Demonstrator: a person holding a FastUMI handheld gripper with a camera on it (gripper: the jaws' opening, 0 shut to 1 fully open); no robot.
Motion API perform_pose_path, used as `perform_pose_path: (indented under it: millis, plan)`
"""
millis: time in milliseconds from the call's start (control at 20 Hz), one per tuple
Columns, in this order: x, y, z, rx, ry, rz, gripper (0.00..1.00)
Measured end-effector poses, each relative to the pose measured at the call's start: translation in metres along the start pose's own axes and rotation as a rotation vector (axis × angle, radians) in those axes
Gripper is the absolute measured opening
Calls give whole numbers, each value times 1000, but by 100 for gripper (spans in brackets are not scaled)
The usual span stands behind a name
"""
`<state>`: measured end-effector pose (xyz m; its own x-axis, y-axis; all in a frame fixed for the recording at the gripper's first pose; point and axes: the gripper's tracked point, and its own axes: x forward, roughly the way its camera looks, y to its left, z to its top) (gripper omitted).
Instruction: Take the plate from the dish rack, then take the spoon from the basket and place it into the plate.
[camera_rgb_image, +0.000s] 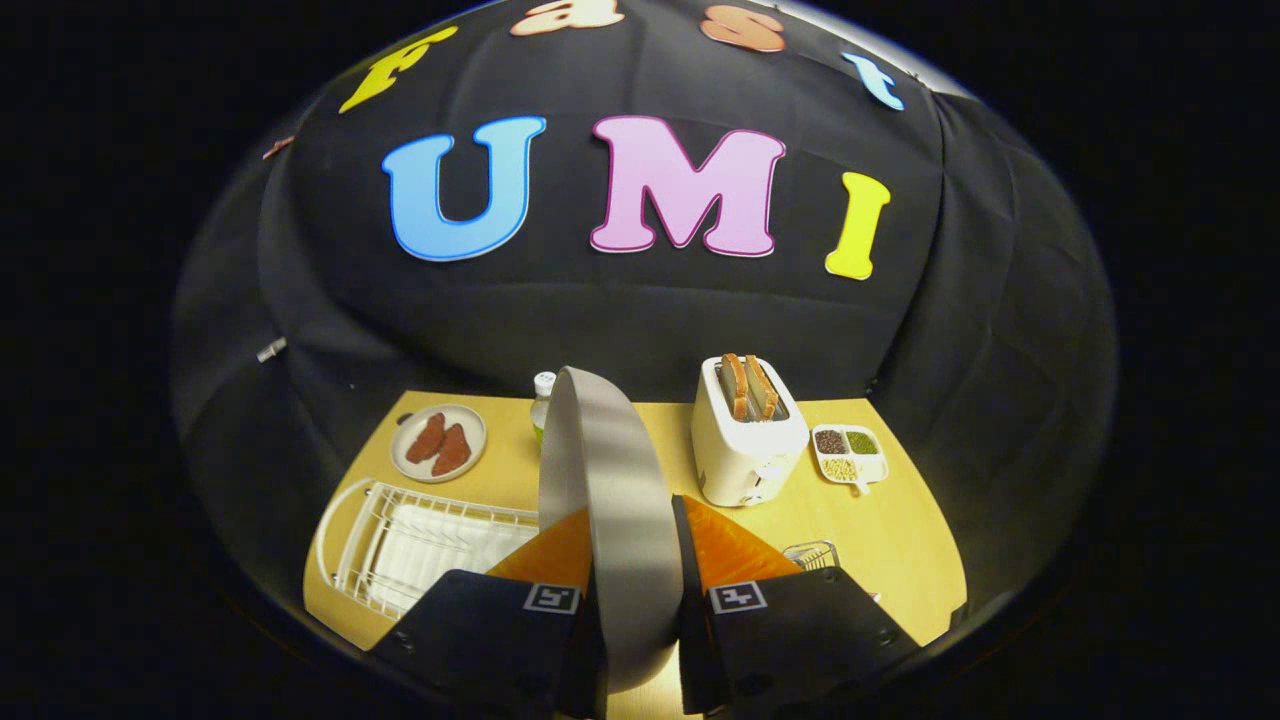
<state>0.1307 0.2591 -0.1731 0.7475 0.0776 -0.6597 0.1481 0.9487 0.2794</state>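
Grey plate (610, 500) stands edge-on, clamped between the gripper (632, 545) fingers, lifted clear of the dish rack (345, 520) at nine o'clock for carrying.

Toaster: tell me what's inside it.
Two slices of toast stand upright in the slots of the toaster, their tops sticking out. Their lower parts are hidden by its body. Nearer, the gripper is shut on a plate held on edge.

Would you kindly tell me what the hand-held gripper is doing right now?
Hand-held gripper: shut on the grey plate, held on edge between both fingers.
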Motion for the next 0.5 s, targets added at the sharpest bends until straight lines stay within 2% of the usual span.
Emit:
perform_pose_path:
  millis: [100, 250, 500]
  plan:
    - [-25, -9, -10, 24, 7, 91, 32]
    - [-58, -32, -54, 31, 71, 178, 32]
    - [-88, -79, -165, 135, 255, 201, 32]
